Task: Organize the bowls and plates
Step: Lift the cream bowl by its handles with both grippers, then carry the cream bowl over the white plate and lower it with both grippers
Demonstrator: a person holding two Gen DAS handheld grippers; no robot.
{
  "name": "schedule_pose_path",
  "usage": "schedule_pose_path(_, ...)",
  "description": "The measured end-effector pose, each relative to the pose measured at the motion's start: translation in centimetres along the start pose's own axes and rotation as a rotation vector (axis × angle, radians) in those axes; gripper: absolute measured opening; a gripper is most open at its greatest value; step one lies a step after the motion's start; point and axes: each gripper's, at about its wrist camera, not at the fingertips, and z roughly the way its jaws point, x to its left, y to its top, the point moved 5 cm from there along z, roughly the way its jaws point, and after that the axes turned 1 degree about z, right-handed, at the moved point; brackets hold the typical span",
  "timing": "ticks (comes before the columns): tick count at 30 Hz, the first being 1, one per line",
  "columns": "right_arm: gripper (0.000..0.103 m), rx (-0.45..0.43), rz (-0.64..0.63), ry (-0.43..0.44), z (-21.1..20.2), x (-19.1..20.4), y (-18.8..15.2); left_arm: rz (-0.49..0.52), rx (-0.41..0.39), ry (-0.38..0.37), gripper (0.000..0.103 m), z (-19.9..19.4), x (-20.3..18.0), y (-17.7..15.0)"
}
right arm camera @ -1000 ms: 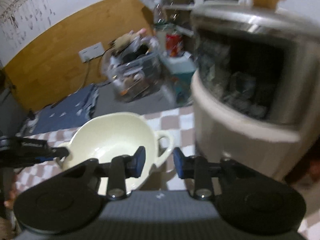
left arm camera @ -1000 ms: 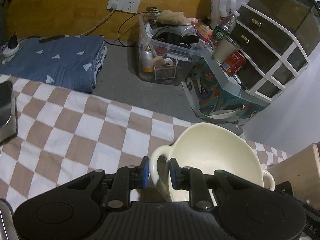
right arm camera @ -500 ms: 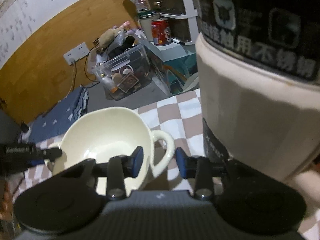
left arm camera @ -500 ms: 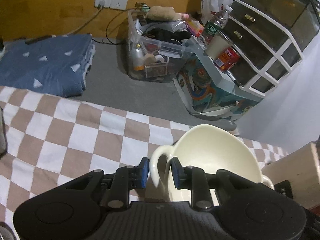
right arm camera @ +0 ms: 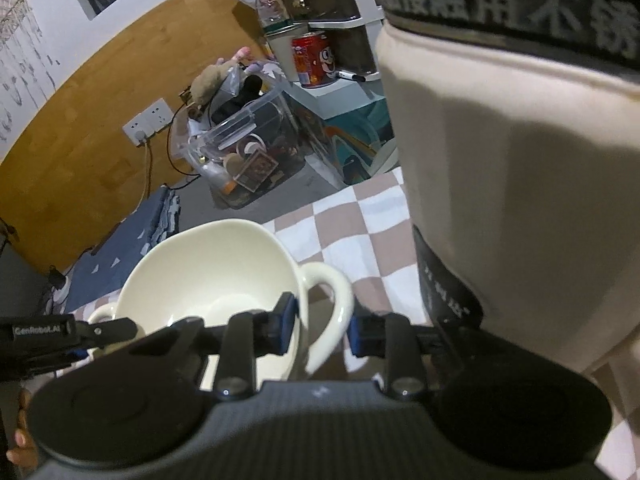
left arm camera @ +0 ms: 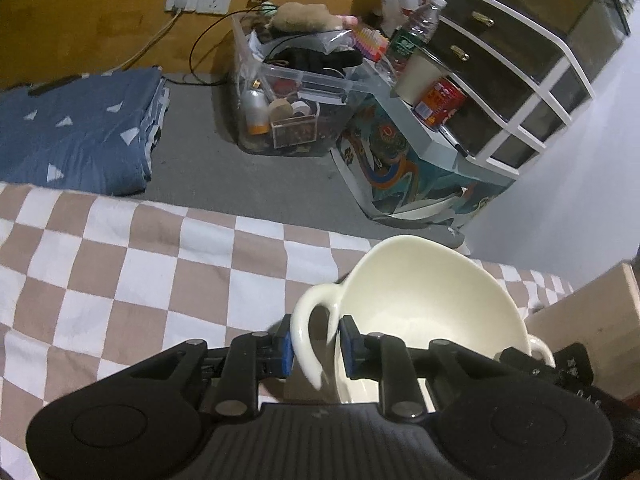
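A cream bowl (left arm camera: 424,312) with a loop handle on each side sits over the brown-and-white checkered cloth (left arm camera: 132,272). My left gripper (left arm camera: 316,346) is shut on the near handle (left arm camera: 308,332), one pad outside the loop and one against the bowl's inner wall. In the right wrist view the same bowl (right arm camera: 208,280) lies at the lower left. My right gripper (right arm camera: 324,332) straddles its other handle (right arm camera: 332,308) and the jaws are closing; a thin dark gap still shows at the right pad. The left gripper's black finger (right arm camera: 112,328) reaches the far handle.
A tall beige appliance with a black lettered band (right arm camera: 500,160) stands right beside the right gripper. On the floor beyond the cloth are a clear bin of clutter (left arm camera: 296,92), a folded blue blanket (left arm camera: 76,128) and a drawer unit (left arm camera: 516,64). A red can (left arm camera: 438,102) stands by it.
The right gripper came down and rolled, and its jaws narrowed around the bowl's right handle. The left gripper kept its grip on the other handle and barely moved.
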Motion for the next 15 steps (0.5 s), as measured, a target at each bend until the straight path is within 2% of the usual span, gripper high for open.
schedule_pose_path(8, 0.029, -0.011, -0.032, 0.006, -2.1, -0.4, -0.2, 0.059, -0.011, 0.000, 0.025, -1.4, -1.2, -0.2)
schedule_pose_path(15, 0.028, -0.044, -0.071, 0.025, -4.7, 0.2, 0.2, 0.072, -0.047, 0.001, 0.025, -4.7, -2.2, 0.0)
